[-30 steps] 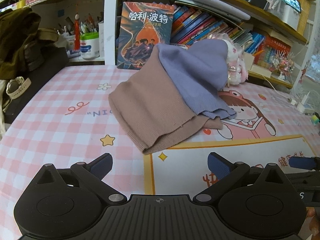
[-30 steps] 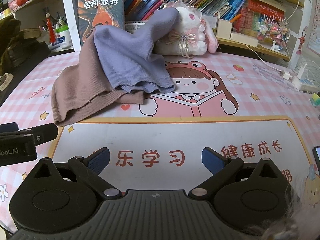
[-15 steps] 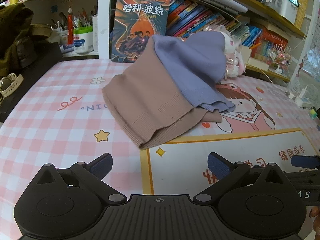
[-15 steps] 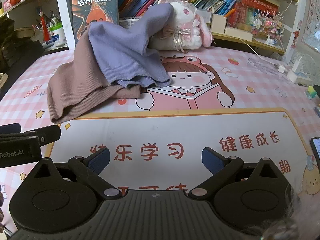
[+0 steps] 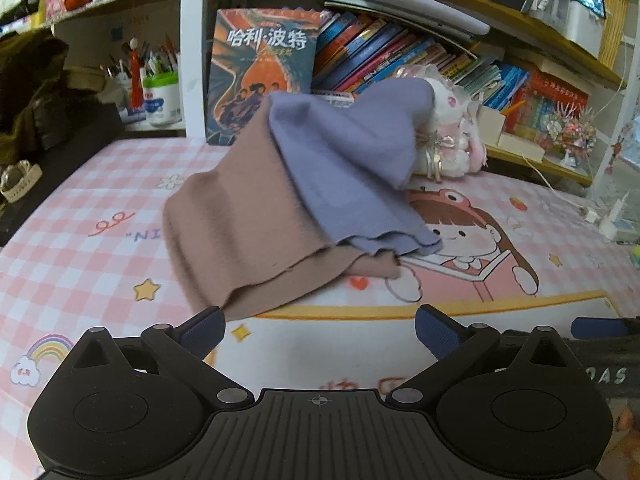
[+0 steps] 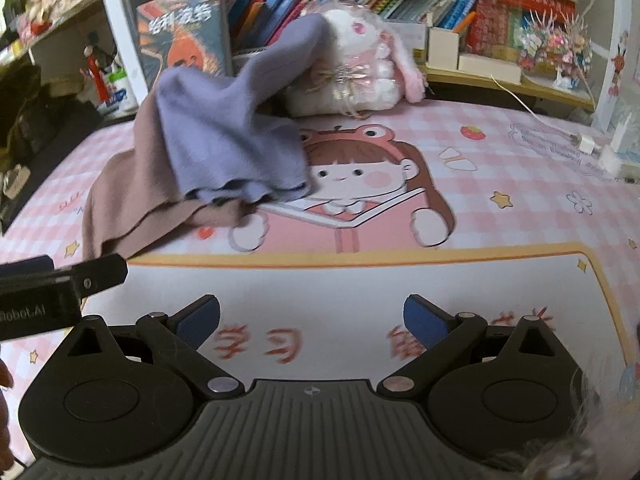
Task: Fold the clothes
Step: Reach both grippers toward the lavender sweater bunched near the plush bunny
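I hold my left gripper [image 5: 318,330] and right gripper [image 6: 312,318] with jaws wide apart, gripping nothing, low over the mat [image 6: 360,280], since the brown garment [image 5: 240,240] and purple garment [image 5: 352,176] lie heaped ahead, the purple draped against the plush rabbit [image 6: 360,64].

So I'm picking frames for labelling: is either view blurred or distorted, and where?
Left wrist view: the brown garment and purple garment look slightly motion-smeared, and the shelves bow from fisheye. Right wrist view: stronger smear, with the red characters on the desk mat and the book cover hard to read; the open right hand-held gripper stays sharp.
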